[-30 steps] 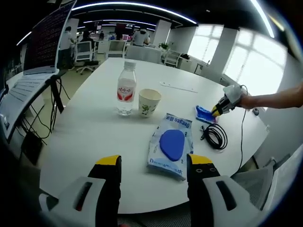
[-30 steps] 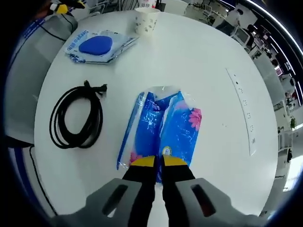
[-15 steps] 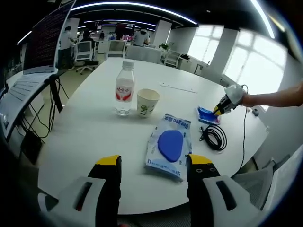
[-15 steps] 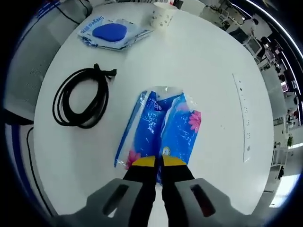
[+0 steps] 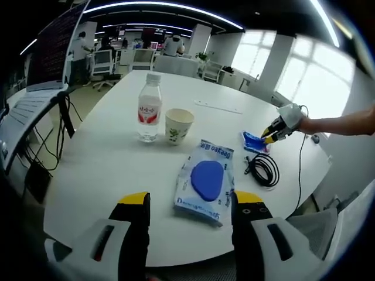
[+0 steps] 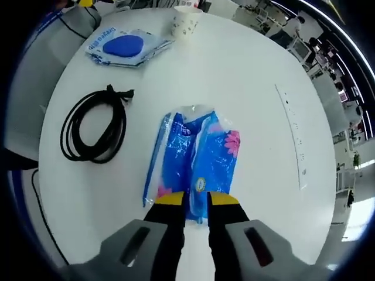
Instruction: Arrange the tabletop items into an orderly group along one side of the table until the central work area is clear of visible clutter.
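Observation:
My left gripper (image 5: 190, 202) is open above the table's near edge, with a white wipes pack with a blue lid (image 5: 203, 180) lying just beyond its jaws. A water bottle (image 5: 148, 114) and a paper cup (image 5: 177, 125) stand farther back. My right gripper (image 6: 197, 200) has its jaws slightly parted around the near end of a blue tissue pack (image 6: 199, 153), which lies flat on the table. The right gripper (image 5: 271, 133), held by a hand, also comes into the left gripper view at that tissue pack (image 5: 254, 142). A coiled black cable (image 6: 94, 126) lies left of the pack.
The round white table (image 6: 252, 88) carries a flat white power strip (image 6: 291, 132) at the right. The wipes pack (image 6: 120, 45) and cup (image 6: 183, 20) sit at its far side. An open laptop (image 5: 41, 82) stands to the left, with office chairs and people behind.
My right gripper's jaws, shut on the tissue pack's end before, have spread a little. The left gripper view has shifted slightly; the items on the table stay where they were.

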A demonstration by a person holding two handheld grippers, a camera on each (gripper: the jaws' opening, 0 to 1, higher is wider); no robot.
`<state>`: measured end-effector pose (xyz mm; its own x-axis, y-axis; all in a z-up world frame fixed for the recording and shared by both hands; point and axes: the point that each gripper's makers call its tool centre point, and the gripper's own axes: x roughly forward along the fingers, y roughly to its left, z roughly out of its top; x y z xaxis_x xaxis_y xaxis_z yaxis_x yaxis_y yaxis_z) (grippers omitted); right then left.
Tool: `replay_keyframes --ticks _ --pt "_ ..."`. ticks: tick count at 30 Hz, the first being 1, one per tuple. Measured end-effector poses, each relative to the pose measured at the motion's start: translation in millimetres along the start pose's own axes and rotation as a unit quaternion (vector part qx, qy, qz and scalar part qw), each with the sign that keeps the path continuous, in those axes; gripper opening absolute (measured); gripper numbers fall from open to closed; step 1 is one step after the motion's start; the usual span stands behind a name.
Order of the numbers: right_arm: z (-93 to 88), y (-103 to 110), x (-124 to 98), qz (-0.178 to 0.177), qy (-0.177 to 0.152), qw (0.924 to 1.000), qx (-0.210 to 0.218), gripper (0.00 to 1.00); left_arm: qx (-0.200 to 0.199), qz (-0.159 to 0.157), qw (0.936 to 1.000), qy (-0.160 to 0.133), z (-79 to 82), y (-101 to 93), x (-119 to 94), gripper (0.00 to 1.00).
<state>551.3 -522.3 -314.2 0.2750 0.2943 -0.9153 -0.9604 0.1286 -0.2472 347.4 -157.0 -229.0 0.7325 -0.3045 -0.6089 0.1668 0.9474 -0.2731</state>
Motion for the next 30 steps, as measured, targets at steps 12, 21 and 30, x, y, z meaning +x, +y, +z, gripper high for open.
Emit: replay_keyframes --ticks 12,21,30 --pt "0.1 -24.7 -23.7 -0.064 -0.113 0.9630 0.236 0.17 0.009 -0.010 0.9999 0.004 1.6 -7.9 6.0 0.56" --pt "-28.2 -26.0 -31.6 -0.105 -0.142 0.8972 0.405 0.24 0.009 -0.012 0.9999 0.005 0.8 -8.7 7.1 0.56" --pt "-26.4 -0.3 -29.0 -0.107 -0.156 0.8596 0.475 0.32 0.009 -0.015 0.9998 0.006 -1.3 -11.2 7.6 0.56"
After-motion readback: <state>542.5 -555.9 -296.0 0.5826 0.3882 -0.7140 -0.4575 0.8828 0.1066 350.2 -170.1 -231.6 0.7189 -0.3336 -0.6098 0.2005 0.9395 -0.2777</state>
